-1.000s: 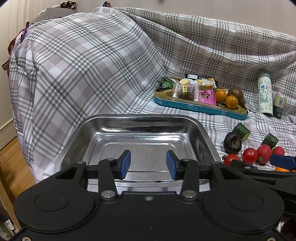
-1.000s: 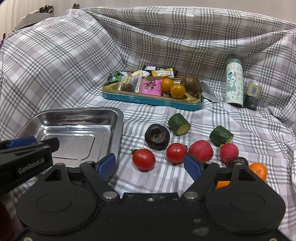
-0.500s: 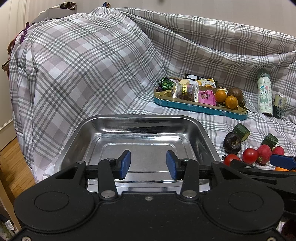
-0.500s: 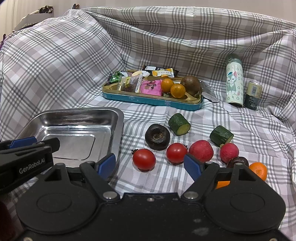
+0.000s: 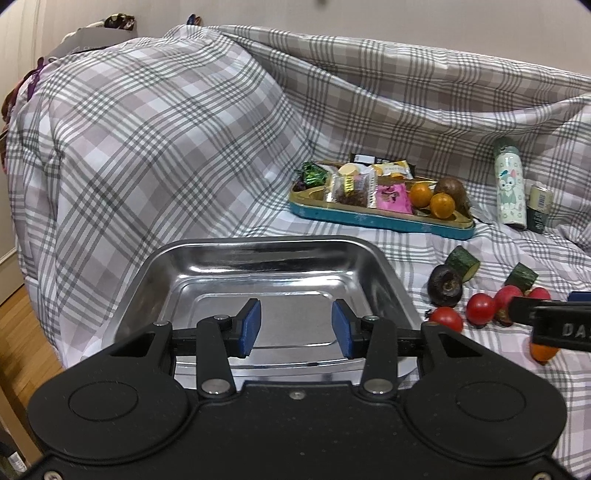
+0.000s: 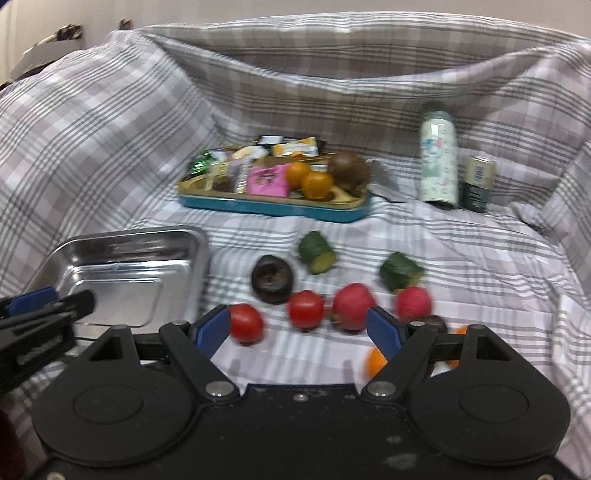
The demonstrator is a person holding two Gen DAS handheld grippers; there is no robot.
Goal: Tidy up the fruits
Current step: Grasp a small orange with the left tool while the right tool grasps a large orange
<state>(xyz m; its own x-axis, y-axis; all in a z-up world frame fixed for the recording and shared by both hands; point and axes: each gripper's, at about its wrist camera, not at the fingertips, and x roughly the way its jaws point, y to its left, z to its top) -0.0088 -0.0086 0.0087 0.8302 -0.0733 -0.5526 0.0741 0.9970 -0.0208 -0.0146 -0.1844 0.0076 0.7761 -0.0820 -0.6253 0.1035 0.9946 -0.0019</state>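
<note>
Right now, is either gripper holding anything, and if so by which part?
Nothing is held. The left gripper is open over the steel tray with bare pads; the right gripper is open above the cloth, touching no fruit.

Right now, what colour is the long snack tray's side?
Teal blue, with a gold rim: the snack tray shows best in the left wrist view.

plaid sheet over sofa | pale wall | wood floor

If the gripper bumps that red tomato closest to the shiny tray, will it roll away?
Probably. The tomato looks round and smooth, so a sideways nudge would likely send it rolling on the checked cloth, though the soft wrinkles may slow it. Its glossy skin may slip between flat pads, and it is likely soft, so a hard squeeze might bruise it.
</note>
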